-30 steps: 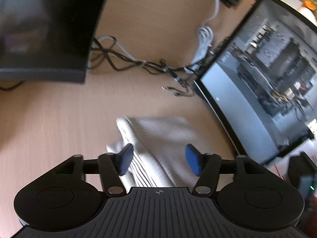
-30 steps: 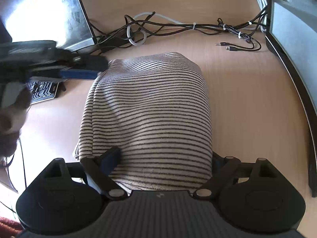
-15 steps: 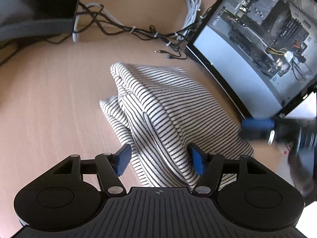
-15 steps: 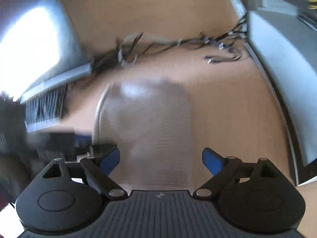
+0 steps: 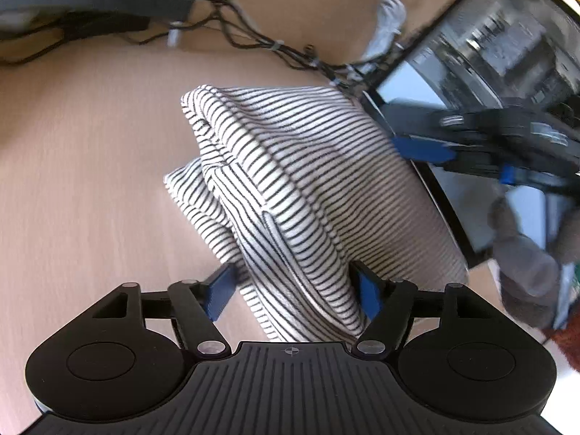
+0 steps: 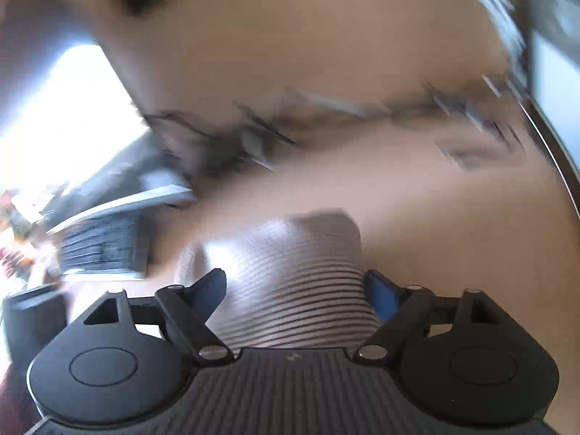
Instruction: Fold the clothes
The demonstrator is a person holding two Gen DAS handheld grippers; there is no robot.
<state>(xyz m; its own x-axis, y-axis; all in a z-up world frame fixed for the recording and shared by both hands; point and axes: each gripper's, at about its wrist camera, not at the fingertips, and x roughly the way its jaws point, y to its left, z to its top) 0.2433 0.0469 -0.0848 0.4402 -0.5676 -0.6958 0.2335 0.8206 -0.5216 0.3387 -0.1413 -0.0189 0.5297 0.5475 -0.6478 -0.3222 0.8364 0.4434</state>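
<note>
Moved: your right claw [image 6: 295, 291] has swung up, view blurred.
Claws: both spread, astride the striped garment [image 5: 290, 188]; left claw [image 5: 293, 288].
Risk: bench [image 5: 83, 181] cables [image 5: 268, 41] could snag.

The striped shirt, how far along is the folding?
Mostly done: the striped shirt lies on the desk as a compact multi-layer bundle. In hand: the left gripper straddles its near end, jaws open; the right gripper is open too, its view blurred. Left: perhaps tidying the loose layer at the side.
</note>
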